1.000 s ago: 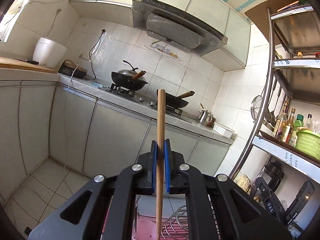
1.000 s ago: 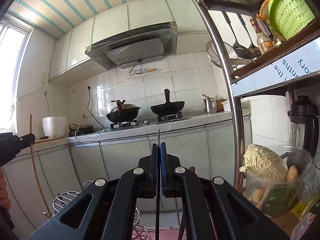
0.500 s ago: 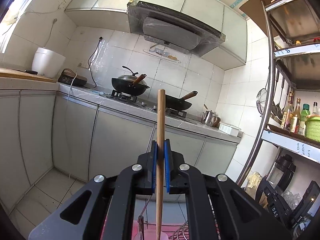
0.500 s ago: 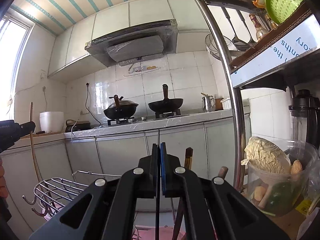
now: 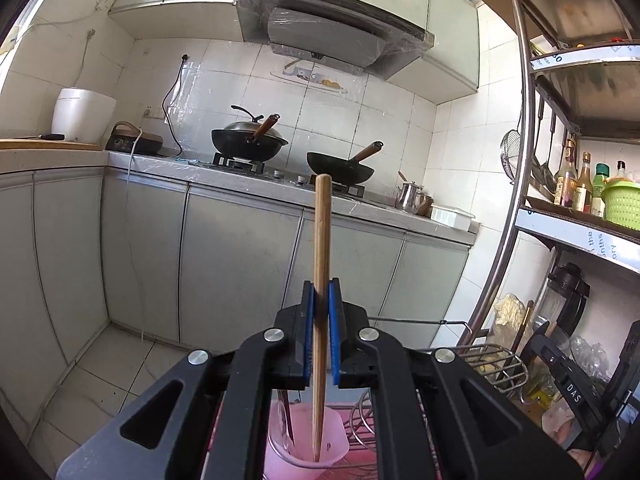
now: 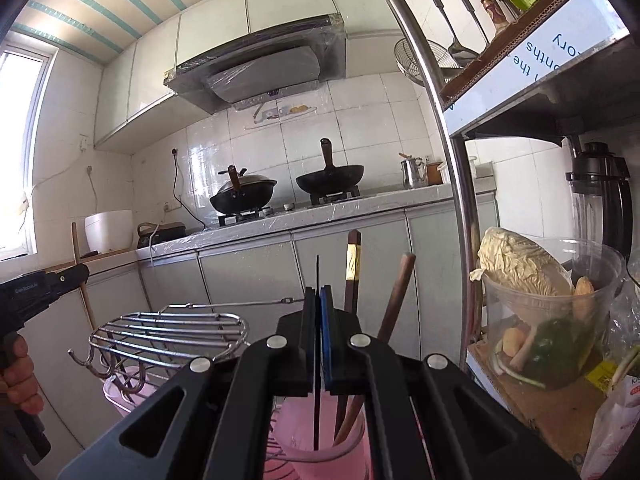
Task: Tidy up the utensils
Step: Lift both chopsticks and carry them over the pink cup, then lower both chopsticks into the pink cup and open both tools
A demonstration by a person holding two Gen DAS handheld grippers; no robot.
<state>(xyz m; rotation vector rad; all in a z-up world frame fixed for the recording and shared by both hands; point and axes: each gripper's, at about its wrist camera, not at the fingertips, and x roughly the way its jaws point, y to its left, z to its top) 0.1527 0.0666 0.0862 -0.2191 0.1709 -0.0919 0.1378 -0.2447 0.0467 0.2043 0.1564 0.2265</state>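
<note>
Left claw [image 5: 319,312] grips a wooden chopstick [image 5: 321,264] upright, tip inside the pink cup [image 5: 304,436] below; right claw [image 6: 318,316] likewise pinches a thin black stick [image 6: 317,280] for dropping in.

Daylight is coming through a window [image 6: 16,152] far left; white tiled wall [image 5: 392,128], grey cabinets [image 5: 236,272] and hood [image 5: 328,28] are facing ahead.

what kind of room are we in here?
Almost certainly a home kitchen. A range hood hangs over a gas stove carrying two black woks, grey cabinets run under a tiled counter, and a metal shelf rack on the right holds sauce bottles and hanging ladles.
</note>
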